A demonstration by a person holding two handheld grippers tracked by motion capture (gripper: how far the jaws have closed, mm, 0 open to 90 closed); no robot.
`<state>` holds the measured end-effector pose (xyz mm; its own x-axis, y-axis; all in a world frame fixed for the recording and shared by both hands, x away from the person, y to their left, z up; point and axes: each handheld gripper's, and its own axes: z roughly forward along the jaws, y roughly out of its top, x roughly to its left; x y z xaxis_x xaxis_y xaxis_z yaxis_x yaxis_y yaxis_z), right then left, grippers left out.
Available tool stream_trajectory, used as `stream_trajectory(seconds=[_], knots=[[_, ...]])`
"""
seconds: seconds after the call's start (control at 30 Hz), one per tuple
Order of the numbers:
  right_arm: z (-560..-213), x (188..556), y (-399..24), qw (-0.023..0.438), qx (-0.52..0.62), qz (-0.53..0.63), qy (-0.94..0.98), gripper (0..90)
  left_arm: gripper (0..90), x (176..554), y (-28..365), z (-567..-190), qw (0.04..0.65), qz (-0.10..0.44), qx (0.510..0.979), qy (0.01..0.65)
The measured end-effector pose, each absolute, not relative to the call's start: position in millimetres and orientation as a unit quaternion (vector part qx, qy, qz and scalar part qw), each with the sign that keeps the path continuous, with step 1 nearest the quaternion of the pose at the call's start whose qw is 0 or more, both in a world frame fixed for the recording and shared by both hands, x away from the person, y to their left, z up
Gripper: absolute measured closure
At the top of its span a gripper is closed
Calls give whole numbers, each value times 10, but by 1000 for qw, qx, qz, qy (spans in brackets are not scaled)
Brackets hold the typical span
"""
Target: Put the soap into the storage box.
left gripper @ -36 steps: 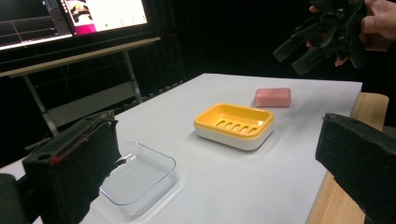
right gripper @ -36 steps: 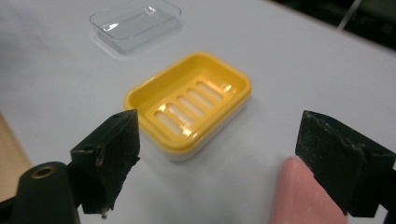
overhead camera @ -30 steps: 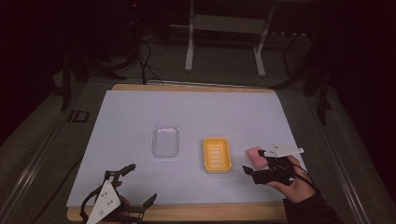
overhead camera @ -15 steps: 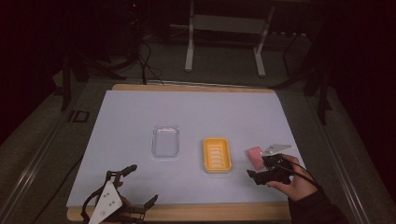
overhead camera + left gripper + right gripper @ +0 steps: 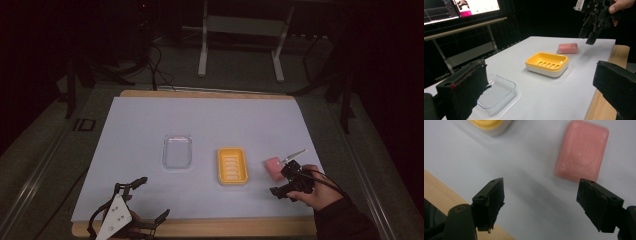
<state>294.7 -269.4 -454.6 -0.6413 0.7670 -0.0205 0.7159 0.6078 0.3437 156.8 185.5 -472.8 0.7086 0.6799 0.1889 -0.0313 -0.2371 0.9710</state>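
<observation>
Soap (image 5: 273,166): pink bar flat on the white mat, just right of the yellow dish (image 5: 232,165), lying just far-left of the right gripper (image 5: 281,181), whose empty jaws have just been closing and remain apart; left gripper (image 5: 150,201) open, well apart.

Tabletop (image 5: 210,120) under a white sheet, wooden edge showing front and back. Clear tray (image 5: 177,151) left of centre; yellow soap dish (image 5: 232,165) just to its right. Pink soap (image 5: 274,167) lies right of the dish, apart from it. Right gripper (image 5: 281,181) sits at the soap's near side, jaws parted and just been closing, nothing between them. Left gripper (image 5: 150,201) at the front left edge, jaws wide apart, well away from the tray.
</observation>
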Motion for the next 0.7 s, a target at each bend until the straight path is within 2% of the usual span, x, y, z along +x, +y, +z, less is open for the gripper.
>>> stream_trajectory(seconds=[0.3,0.57,0.7], knots=[[-4650,3032,-2791,41,455,81,886,236,3,1568,1854,-4730,574,309,724,224],[-4656,3173,-2899,39,497,43,866,270,3,1570,1849,-4733,574,310,724,225],[-4683,3250,-2939,22,512,16,859,270,3,1572,1848,-4733,572,310,726,225]])
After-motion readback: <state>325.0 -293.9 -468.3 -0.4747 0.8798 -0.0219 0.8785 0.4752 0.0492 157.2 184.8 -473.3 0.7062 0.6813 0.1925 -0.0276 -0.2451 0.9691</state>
